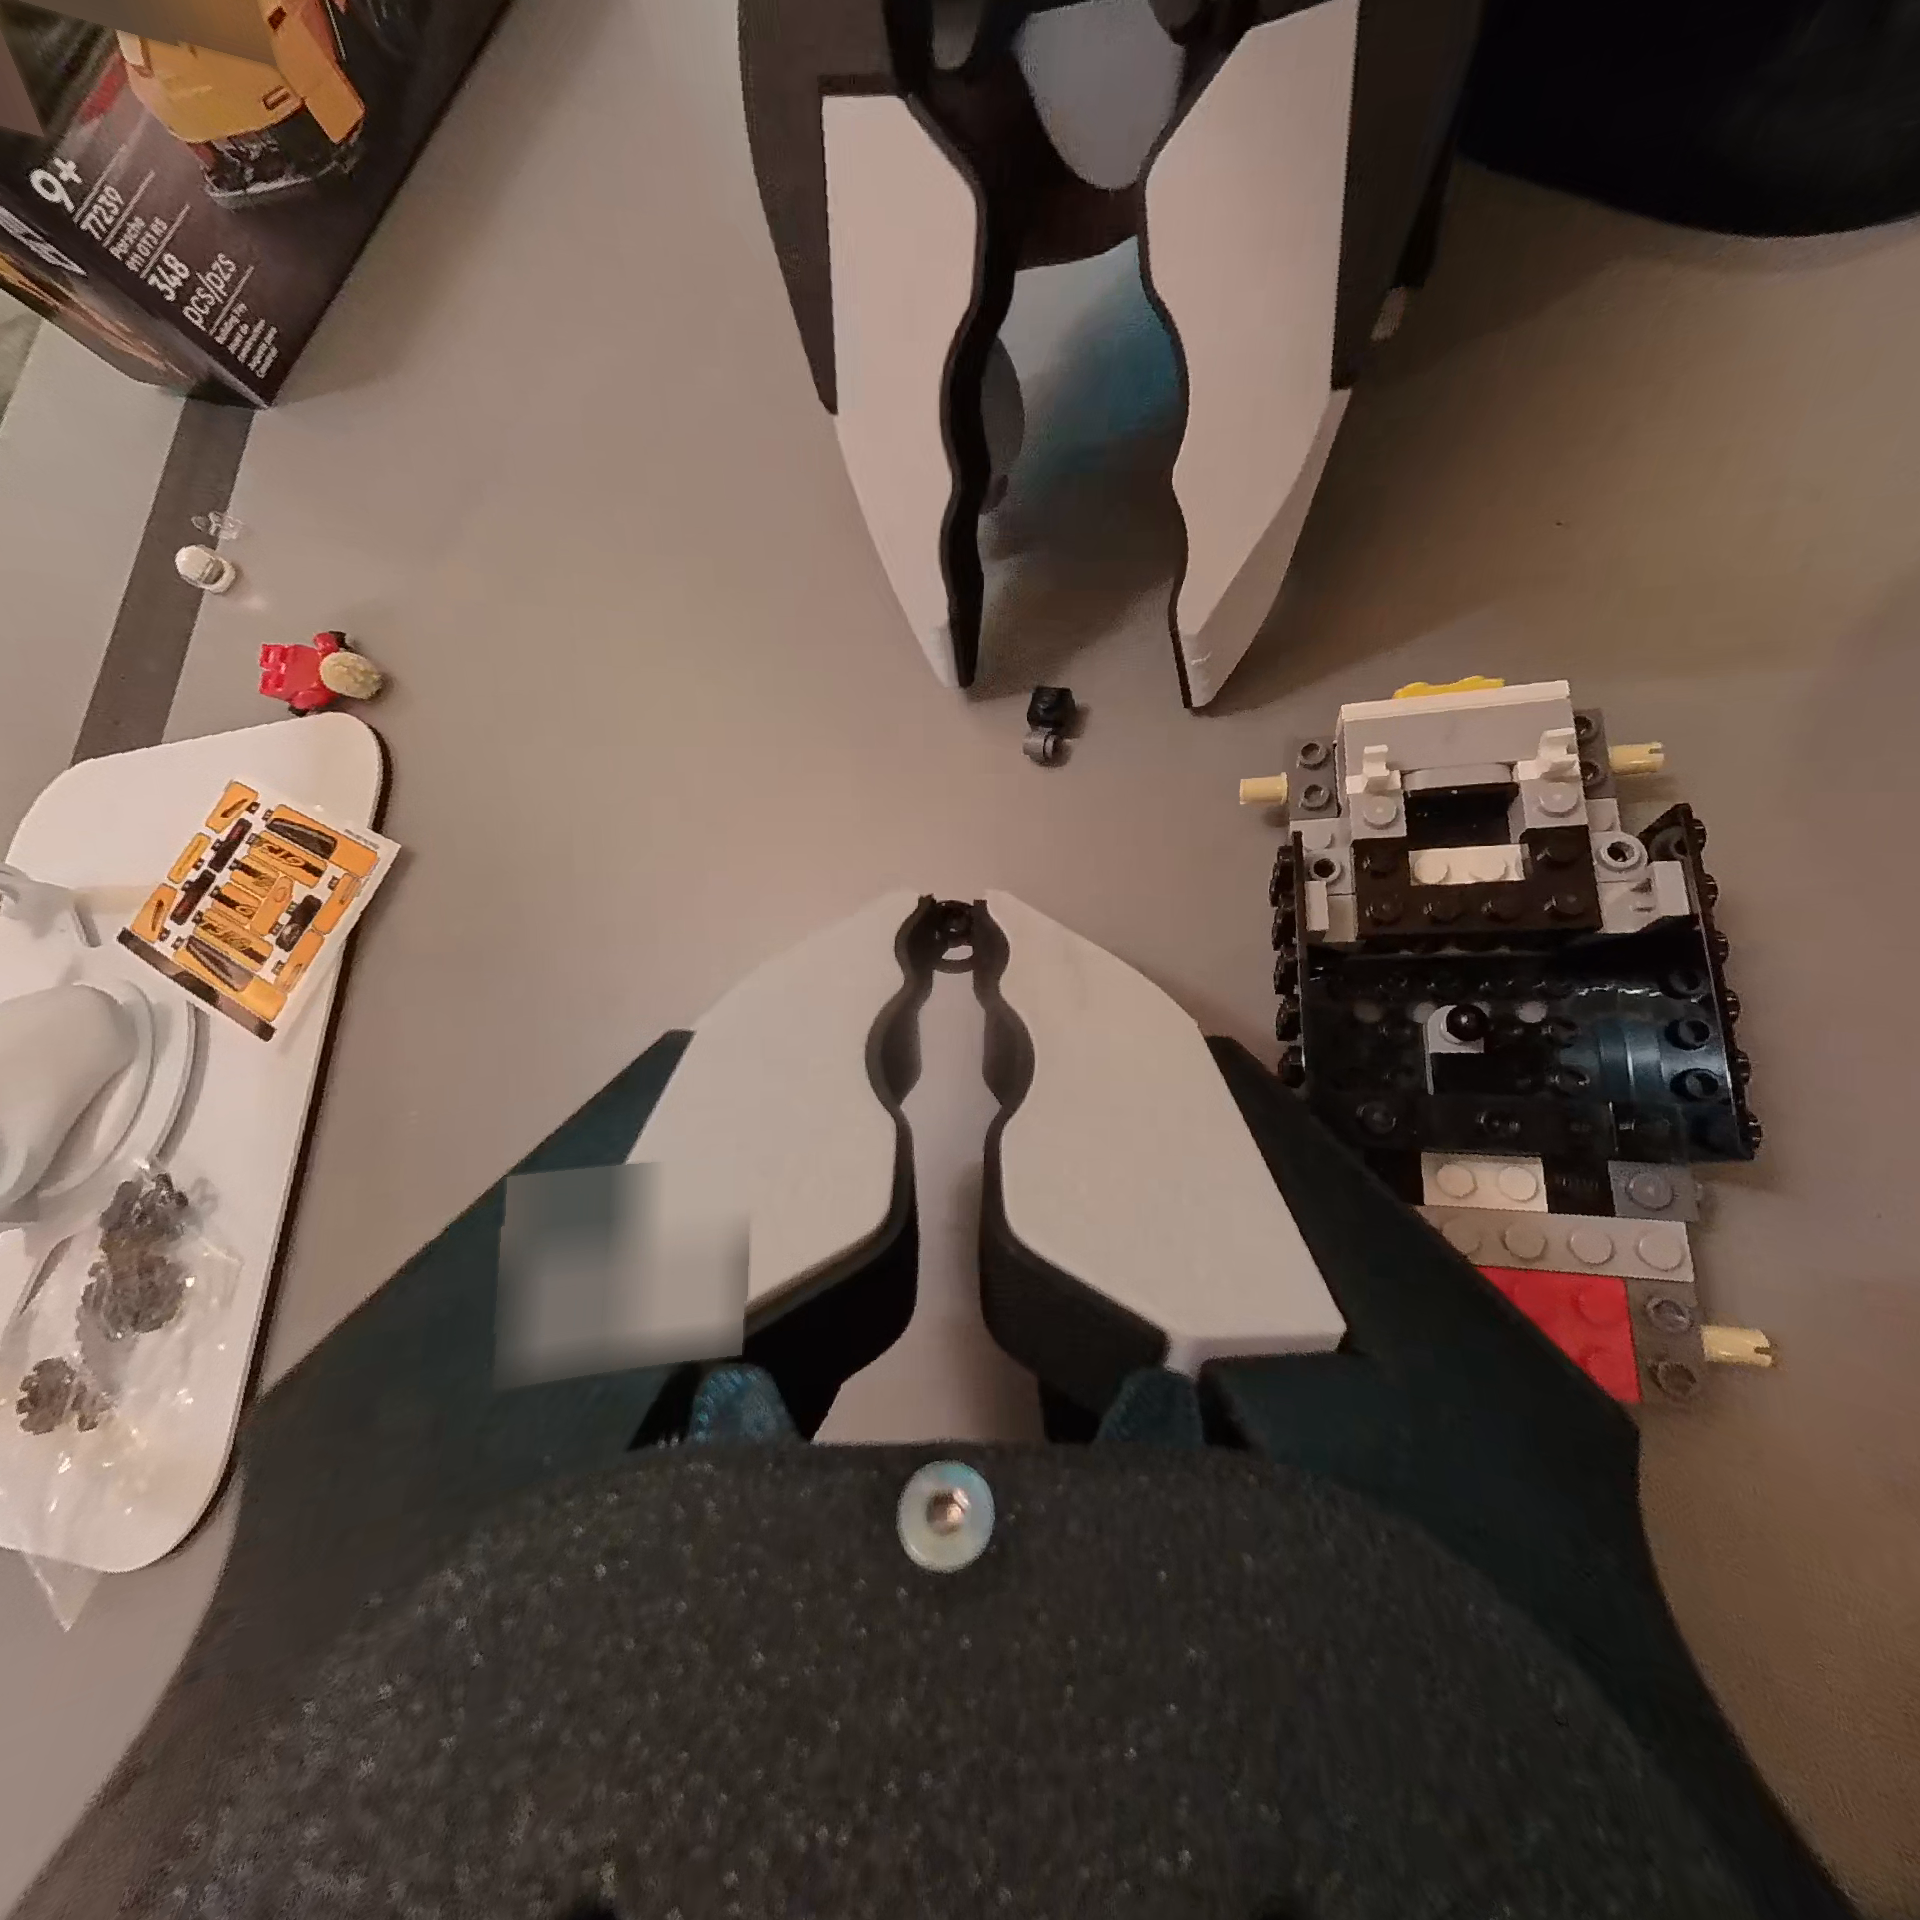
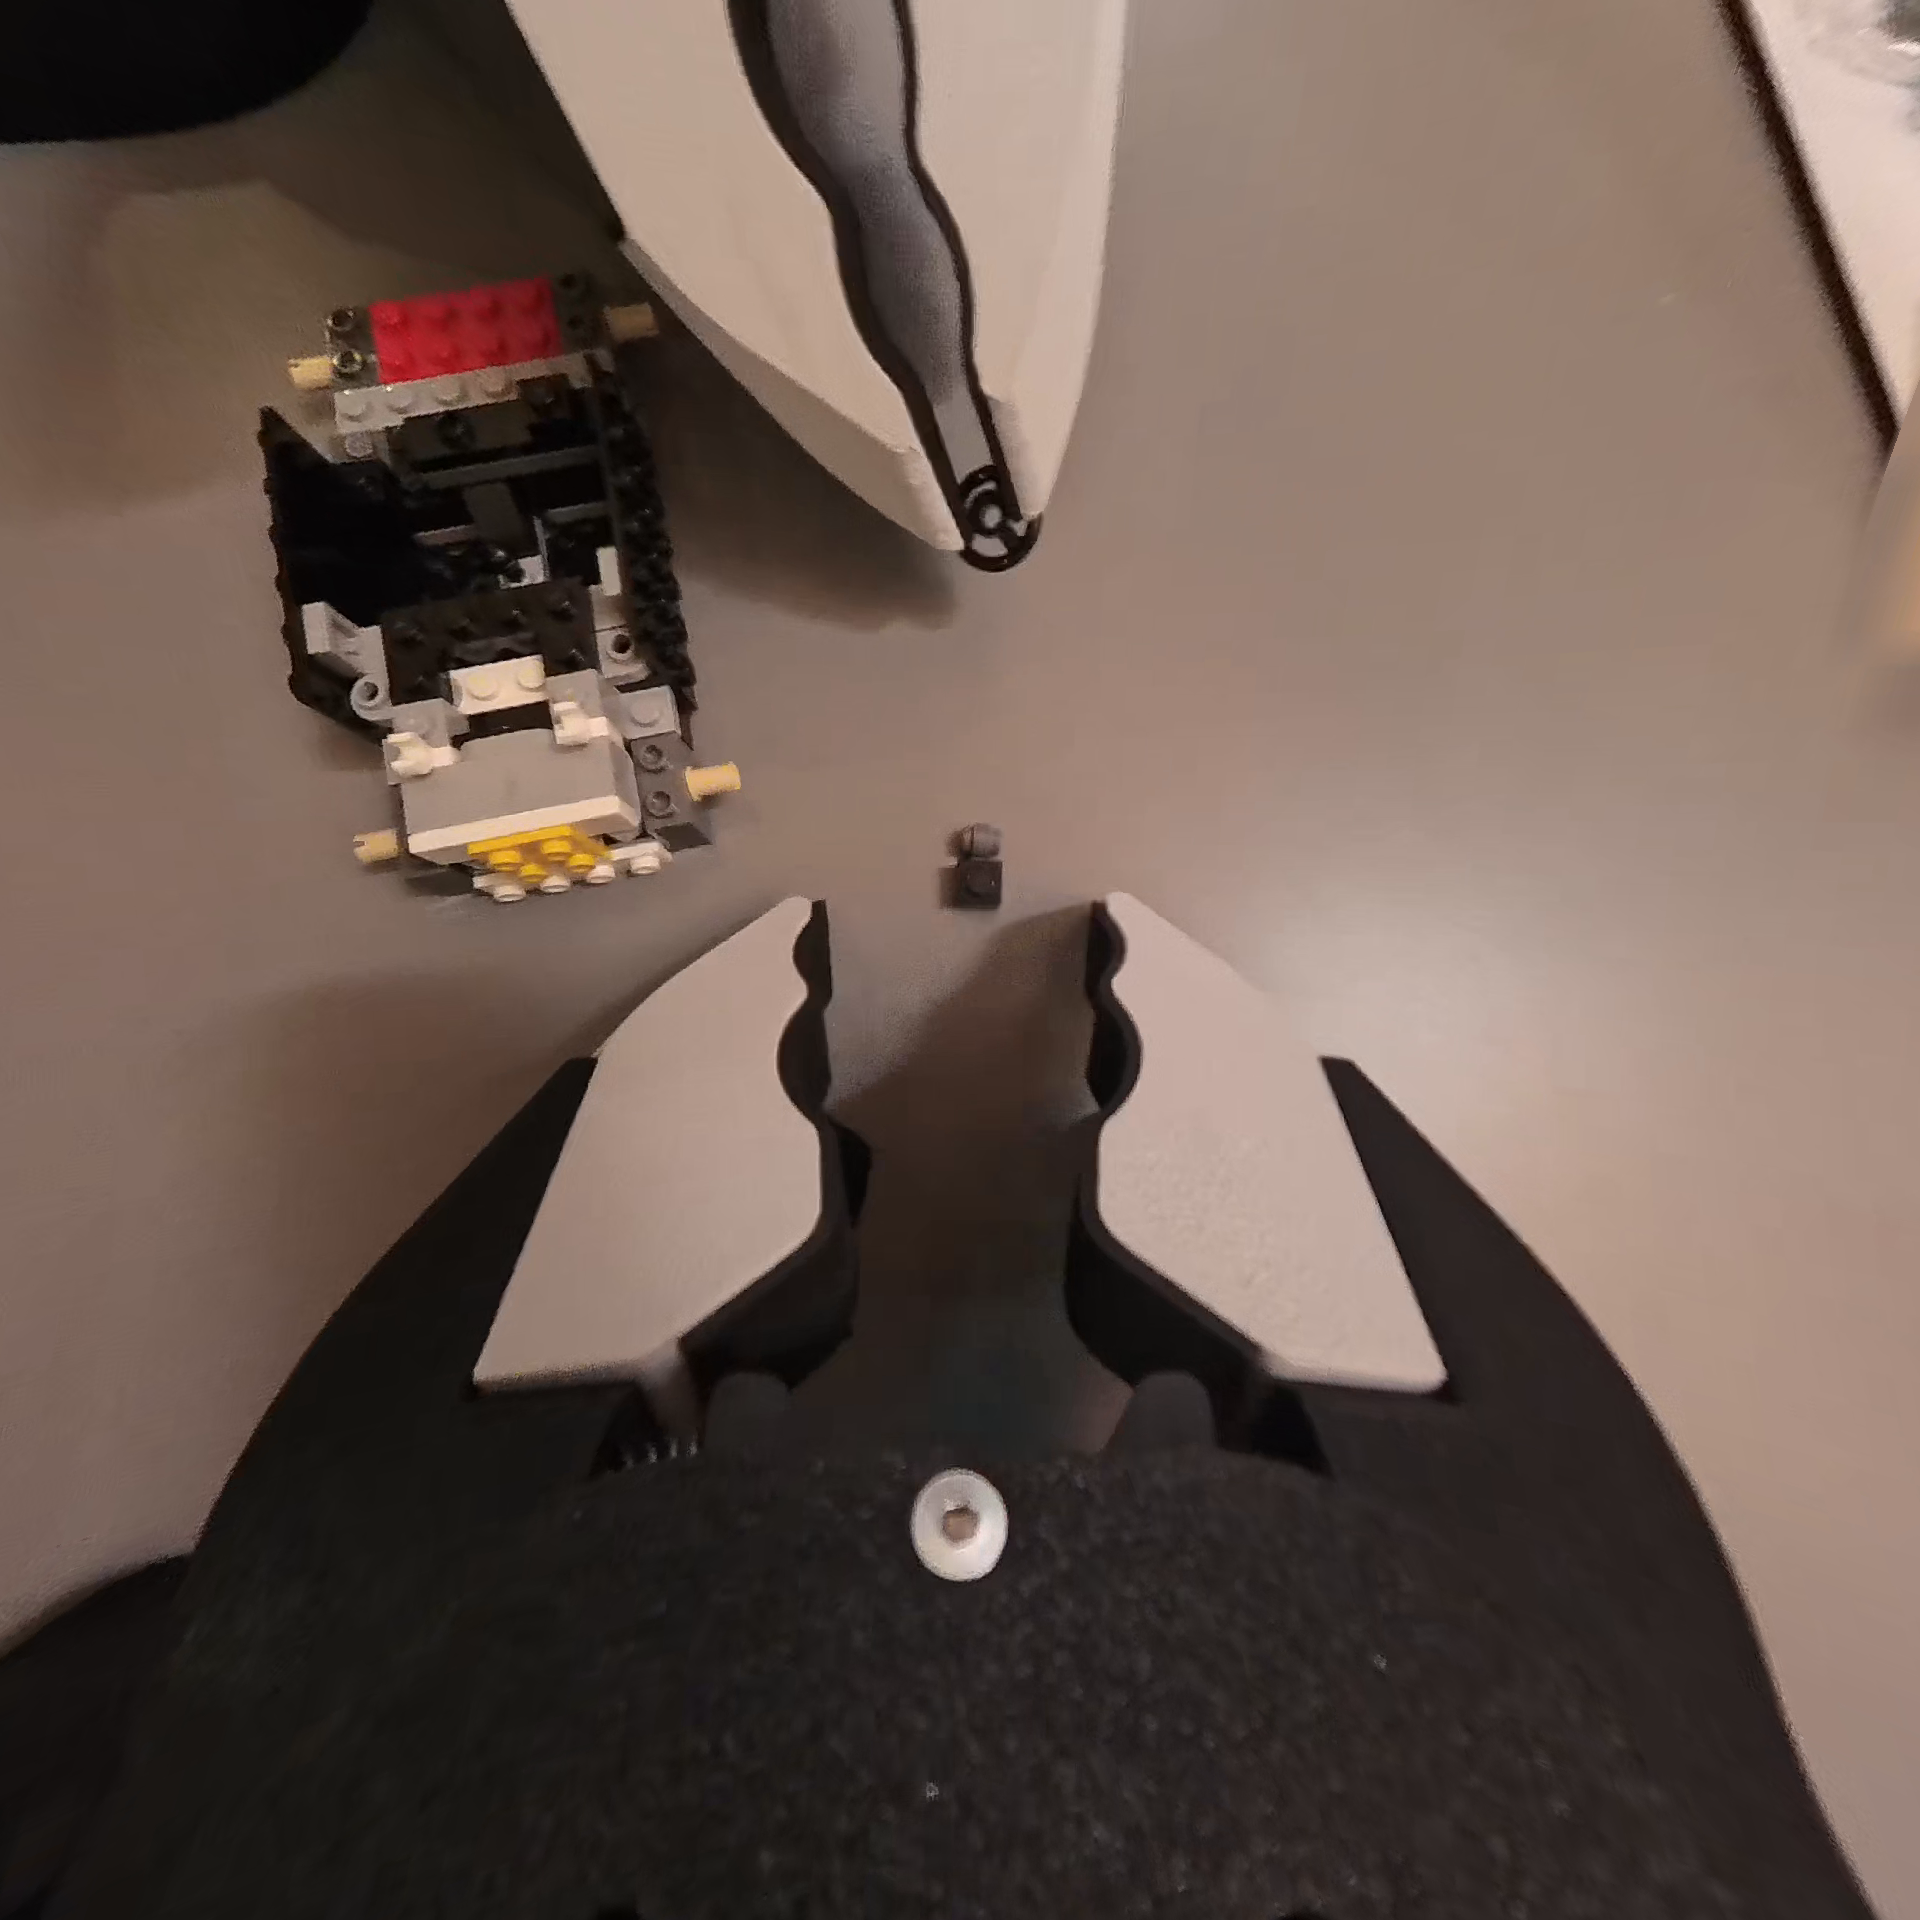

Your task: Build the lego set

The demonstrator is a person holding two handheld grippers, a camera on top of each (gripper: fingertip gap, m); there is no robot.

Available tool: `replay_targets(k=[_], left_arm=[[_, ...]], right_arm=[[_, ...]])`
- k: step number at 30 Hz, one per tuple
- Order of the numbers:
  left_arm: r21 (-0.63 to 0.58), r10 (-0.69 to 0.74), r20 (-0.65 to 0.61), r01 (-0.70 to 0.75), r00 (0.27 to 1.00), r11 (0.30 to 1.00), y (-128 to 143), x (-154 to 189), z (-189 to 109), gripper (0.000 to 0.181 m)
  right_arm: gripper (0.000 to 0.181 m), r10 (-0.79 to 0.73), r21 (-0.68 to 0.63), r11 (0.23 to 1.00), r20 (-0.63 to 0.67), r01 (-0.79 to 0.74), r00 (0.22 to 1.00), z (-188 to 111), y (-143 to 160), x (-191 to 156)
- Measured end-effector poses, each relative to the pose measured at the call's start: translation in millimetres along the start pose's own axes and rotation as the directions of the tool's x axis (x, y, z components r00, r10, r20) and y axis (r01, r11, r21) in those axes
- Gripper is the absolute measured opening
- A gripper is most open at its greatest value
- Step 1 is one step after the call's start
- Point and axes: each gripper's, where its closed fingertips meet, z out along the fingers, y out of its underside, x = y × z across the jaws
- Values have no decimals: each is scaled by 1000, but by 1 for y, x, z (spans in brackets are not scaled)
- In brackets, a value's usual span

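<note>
The part-built lego car (image 1: 1496, 997), black and grey with red and yellow plates, lies on the grey table right of my left gripper (image 1: 951, 914). It also shows in the right wrist view (image 2: 488, 613). My left gripper is shut on a small black round lego piece (image 1: 951, 930) at its tips; this piece shows in the right wrist view too (image 2: 994, 520). My right gripper (image 2: 956, 914) is open and empty, and it faces the left one. A small black and grey clip piece (image 2: 971, 868) lies on the table just beyond its tips. The same clip shows in the left wrist view (image 1: 1049, 722).
A white tray (image 1: 312, 1091) at the left holds a yellow sticker sheet (image 1: 260, 904) and bags of dark parts (image 1: 125, 1288). A red minifigure (image 1: 317, 675) and a small white piece (image 1: 203, 566) lie near it. The lego box (image 1: 177, 197) stands at the far left. My right fingertips sit around 6 cm from my left ones. The red minifigure (image 1: 317, 675) sits 20 cm or so from the ends of my right fingers.
</note>
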Motion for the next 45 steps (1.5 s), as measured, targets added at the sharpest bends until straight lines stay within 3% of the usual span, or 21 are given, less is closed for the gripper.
replay_targets(k=[3,6,10,15,21,26,30,34,36,39,40,45], left_arm=[[18,-2,1,2,1000,1000,-3,0,-1,6],[77,27,22,-29,999,997,-15,0,-6,6],[154,112,119,-129,987,980,-37,-3,-17,6],[177,252,275,-307,928,935,-57,-6,-29,6],[187,339,356,-422,871,887,-70,-2,-38,6],[348,311,348,-430,885,833,-93,11,-56,6],[516,231,219,-313,948,797,-106,23,-66,6],[654,30,-132,64,991,754,-110,25,-77,15],[594,-90,-348,294,933,749,-103,25,-72,15],[417,-222,-606,543,764,729,-96,35,-63,21],[388,-234,-644,575,728,720,-97,38,-63,21],[342,-269,-637,578,722,741,-93,40,-56,20]], right_arm=[[49,15,18,1000,22,-16,1000,-2,-2,-2],[39,56,142,989,-26,-52,998,-12,-24,7],[27,233,345,895,184,-284,955,-28,-59,-1],[16,327,445,745,405,-497,854,-45,-79,0],[7,281,475,695,511,-540,812,-54,-89,-9],[1,138,521,651,634,-552,761,-75,-99,-27],[2,29,567,660,636,-493,771,-87,-102,-41],[2,-61,607,697,580,-381,813,-93,-97,-49],[2,-84,610,738,508,-288,858,-86,-90,-49],[2,-133,619,772,380,-145,915,-76,-85,-49],[2,-153,614,783,345,-100,926,-74,-84,-50],[1,-195,590,807,250,10,949,-68,-77,-47]])
